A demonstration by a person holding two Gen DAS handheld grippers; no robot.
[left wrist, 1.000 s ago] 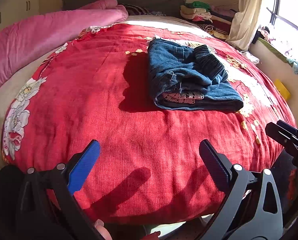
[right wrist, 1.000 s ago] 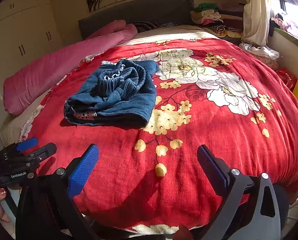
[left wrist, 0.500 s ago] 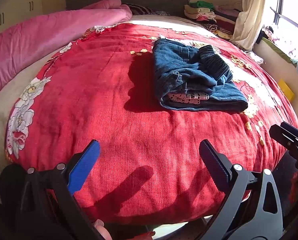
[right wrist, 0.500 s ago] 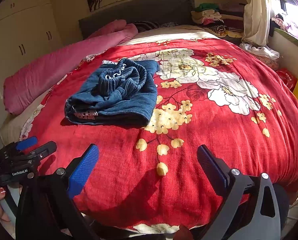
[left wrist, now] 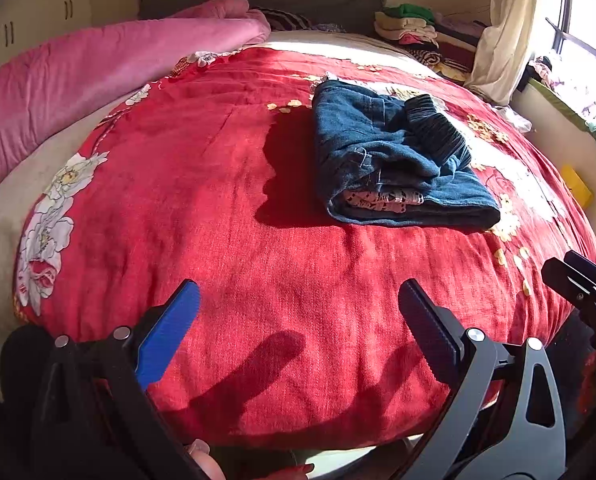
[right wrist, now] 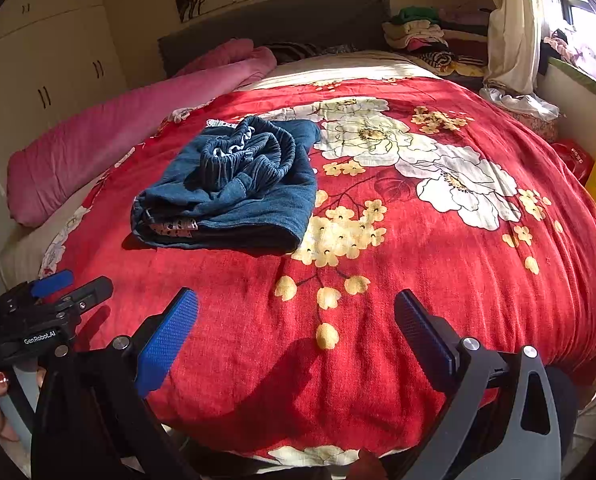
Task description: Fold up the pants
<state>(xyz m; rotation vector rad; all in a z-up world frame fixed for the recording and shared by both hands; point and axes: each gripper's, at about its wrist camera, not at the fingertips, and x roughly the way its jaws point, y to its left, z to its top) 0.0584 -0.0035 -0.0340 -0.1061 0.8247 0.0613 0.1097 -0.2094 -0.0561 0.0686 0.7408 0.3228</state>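
Denim-blue folded pants [left wrist: 394,160] lie in a thick bundle on the red floral blanket [left wrist: 218,200] in my left wrist view, elastic waistband on top, well ahead of my left gripper [left wrist: 298,312], whose jaws are spread wide and hold nothing. A long pink quilt roll [left wrist: 98,80] runs along the bed's left side. From the right wrist view, the same pants [right wrist: 234,188] sit left of the big white flower print, well clear of my right gripper [right wrist: 296,316], also released and empty over the blanket [right wrist: 378,280]; my left gripper [right wrist: 72,290] shows at the left edge
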